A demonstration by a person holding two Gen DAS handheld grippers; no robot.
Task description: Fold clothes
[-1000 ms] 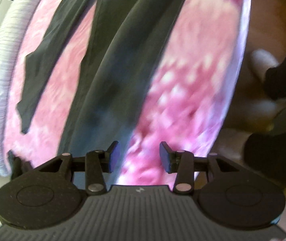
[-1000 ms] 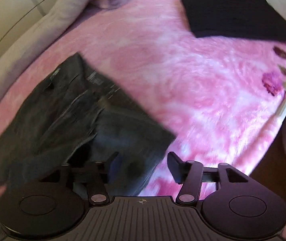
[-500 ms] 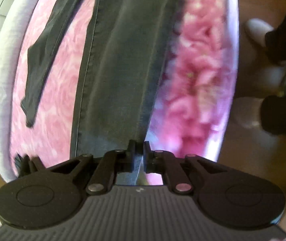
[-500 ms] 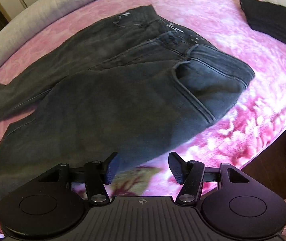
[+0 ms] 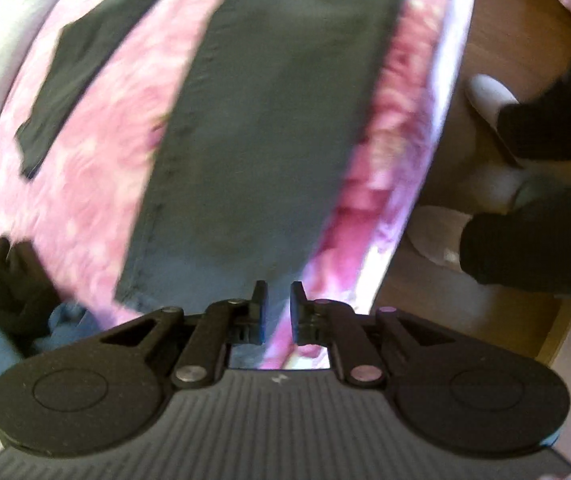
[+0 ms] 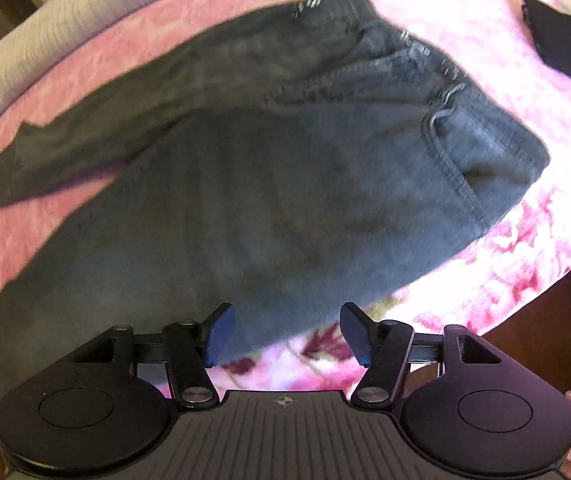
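Dark grey jeans (image 6: 285,184) lie spread on a pink bedspread (image 6: 485,40), waistband to the right, legs running left. In the left wrist view one trouser leg (image 5: 269,120) runs away from me, the other leg (image 5: 73,76) lies to its left. My left gripper (image 5: 276,312) sits at the near leg's hem with its jaws nearly closed and a narrow gap between them; the hem edge lies in that gap. My right gripper (image 6: 287,332) is open and empty, hovering over the near edge of the jeans at thigh level.
A folded black garment (image 6: 565,36) lies at the far right of the bed. A white quilted bed edge (image 6: 65,28) runs along the far side. A blue and black cloth heap (image 5: 9,304) sits at the bed's left corner. Wooden floor and the person's feet in slippers (image 5: 493,104) are on the right.
My left gripper closed onto the leg hem half a second ago and now shows a small gap. My right gripper swung from bare bedspread to over the jeans.
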